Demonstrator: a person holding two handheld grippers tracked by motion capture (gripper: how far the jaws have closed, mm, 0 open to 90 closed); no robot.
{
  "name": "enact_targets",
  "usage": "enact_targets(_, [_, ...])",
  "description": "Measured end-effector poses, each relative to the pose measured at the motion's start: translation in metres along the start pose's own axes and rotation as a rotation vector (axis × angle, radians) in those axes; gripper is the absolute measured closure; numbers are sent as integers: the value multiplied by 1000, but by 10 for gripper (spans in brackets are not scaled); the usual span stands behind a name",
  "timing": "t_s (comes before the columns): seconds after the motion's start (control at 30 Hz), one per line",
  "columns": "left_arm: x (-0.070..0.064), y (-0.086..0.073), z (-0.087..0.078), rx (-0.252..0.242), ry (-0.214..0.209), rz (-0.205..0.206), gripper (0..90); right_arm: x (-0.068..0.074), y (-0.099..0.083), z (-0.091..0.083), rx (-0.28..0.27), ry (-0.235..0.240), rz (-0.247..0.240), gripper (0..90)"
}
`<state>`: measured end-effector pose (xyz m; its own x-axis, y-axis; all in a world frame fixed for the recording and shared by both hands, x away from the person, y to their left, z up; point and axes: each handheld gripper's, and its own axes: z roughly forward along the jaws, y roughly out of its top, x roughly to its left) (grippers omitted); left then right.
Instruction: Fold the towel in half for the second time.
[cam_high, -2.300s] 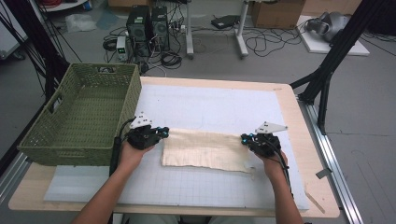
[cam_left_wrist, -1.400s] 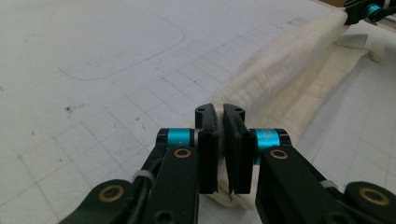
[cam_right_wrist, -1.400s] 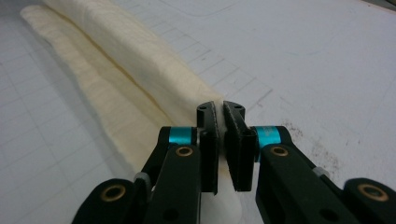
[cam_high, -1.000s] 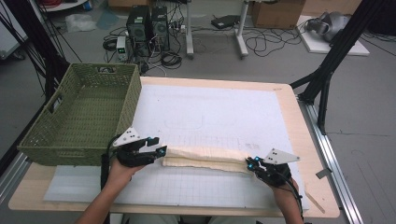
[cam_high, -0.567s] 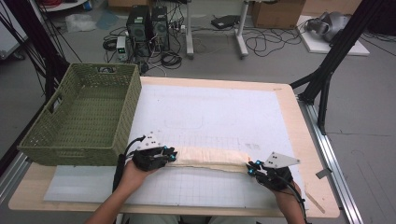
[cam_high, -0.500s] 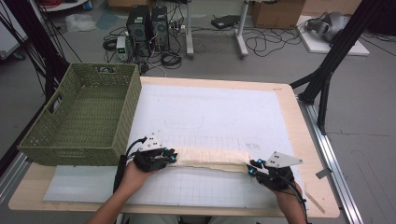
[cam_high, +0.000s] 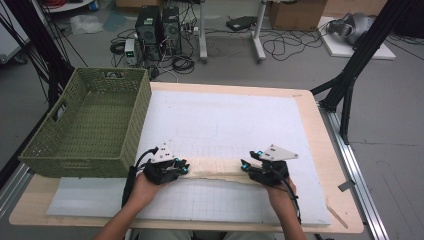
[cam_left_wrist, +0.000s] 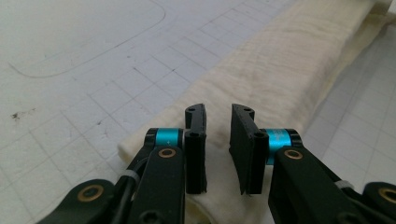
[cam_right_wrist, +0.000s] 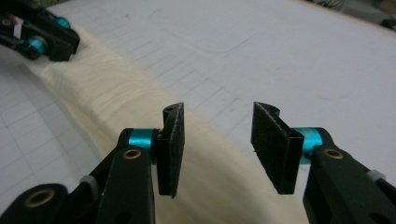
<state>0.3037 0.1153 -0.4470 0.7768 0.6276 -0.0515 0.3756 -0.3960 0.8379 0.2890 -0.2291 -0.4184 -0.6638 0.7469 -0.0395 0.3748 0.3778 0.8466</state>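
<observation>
A cream cloth, folded into a long narrow strip, lies on the white gridded mat near the front of the table. My left gripper sits at the strip's left end. In the left gripper view its jaws stand a little apart above the cloth, holding nothing. My right gripper is at the strip's right end. Its jaws are open wider over the cloth. The left gripper shows far off at the other end.
A green woven basket stands on the table's left side, just behind my left hand. The wooden table edge runs along the right. Black stand legs, computers and cables lie on the floor beyond.
The cloth went from a wide band in mid-mat to a narrow strip nearer the person. Both hands came forward with it; over the last half second the right gripper slid left and slightly away.
</observation>
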Motion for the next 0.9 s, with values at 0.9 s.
enact_targets(0.9, [1, -1, 1, 36, 57, 3, 822, -13, -52, -32, 87, 5, 70, 573])
